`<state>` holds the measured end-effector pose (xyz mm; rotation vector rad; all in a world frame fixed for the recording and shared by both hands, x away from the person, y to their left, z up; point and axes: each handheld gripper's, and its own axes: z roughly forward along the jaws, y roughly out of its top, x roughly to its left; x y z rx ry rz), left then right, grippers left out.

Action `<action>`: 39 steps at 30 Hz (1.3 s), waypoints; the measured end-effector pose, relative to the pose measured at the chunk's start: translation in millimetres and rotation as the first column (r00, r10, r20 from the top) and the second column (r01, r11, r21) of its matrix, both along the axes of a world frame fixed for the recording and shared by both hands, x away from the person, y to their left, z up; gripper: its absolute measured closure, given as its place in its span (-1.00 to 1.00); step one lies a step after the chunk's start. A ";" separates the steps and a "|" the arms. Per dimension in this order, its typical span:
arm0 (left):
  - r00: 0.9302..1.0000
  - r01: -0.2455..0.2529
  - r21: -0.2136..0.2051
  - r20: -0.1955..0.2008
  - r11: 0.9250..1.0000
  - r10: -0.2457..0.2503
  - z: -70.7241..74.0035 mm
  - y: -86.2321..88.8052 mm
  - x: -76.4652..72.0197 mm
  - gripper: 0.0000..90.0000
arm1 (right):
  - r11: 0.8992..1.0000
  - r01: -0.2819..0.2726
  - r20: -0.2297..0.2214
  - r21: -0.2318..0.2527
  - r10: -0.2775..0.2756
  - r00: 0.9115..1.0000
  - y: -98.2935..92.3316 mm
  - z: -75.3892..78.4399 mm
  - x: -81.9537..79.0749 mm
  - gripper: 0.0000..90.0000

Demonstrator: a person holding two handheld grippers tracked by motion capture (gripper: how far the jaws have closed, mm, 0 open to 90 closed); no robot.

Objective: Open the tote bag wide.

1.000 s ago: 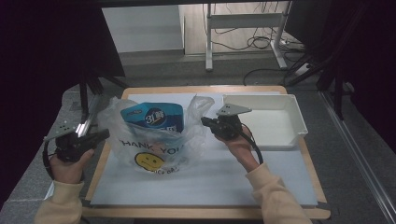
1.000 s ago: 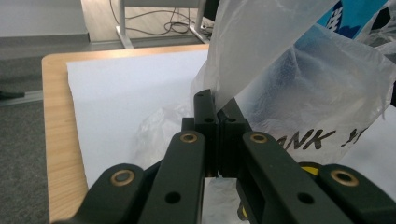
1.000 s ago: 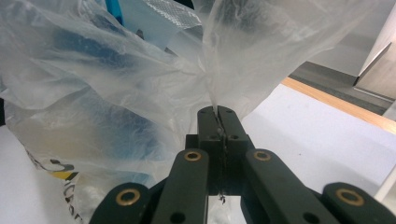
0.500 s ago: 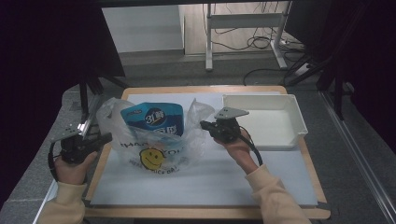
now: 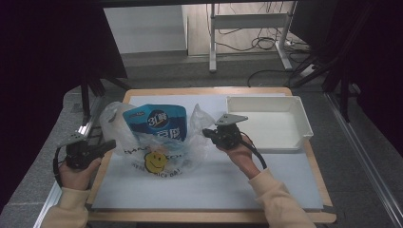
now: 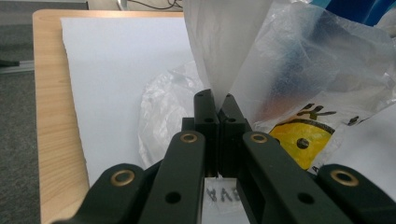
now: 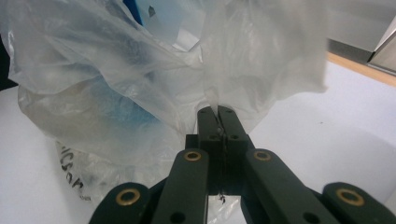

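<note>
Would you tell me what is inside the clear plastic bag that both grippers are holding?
A blue snack packet with white lettering stands inside the plastic bag. Its lower part is covered by the bag's smiley print, so anything beneath it cannot be seen.

We find a lab or test workspace: beyond the tongs, black curtains (image 5: 57, 42) flank the wooden worktop (image 5: 199, 91), cables (image 5: 259, 45) trail across bare flooring, and a metal frame stand (image 5: 247, 28) sits behind.

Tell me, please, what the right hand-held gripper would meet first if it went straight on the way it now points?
Most likely the blue packet inside the clear plastic bag. The right hand-held gripper is already shut on the bag's film, and the packet lies just beyond it, though depth is hard to judge.
</note>
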<state>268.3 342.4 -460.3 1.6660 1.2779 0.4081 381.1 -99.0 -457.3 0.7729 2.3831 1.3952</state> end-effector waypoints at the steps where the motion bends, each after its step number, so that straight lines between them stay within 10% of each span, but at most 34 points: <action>1: 1.000 -0.003 0.000 -0.008 1.000 0.003 -2.8 0.8 -1.3 0.99 | 1.000 0.000 -0.001 -0.005 0.000 1.000 0.0 -1.0 -0.3 0.97; 39: 0.984 0.033 0.032 -0.174 0.999 -0.027 -65.4 -9.2 7.9 0.99 | 0.984 -0.030 -0.138 -0.174 0.006 0.990 -1.2 -65.2 -8.2 0.97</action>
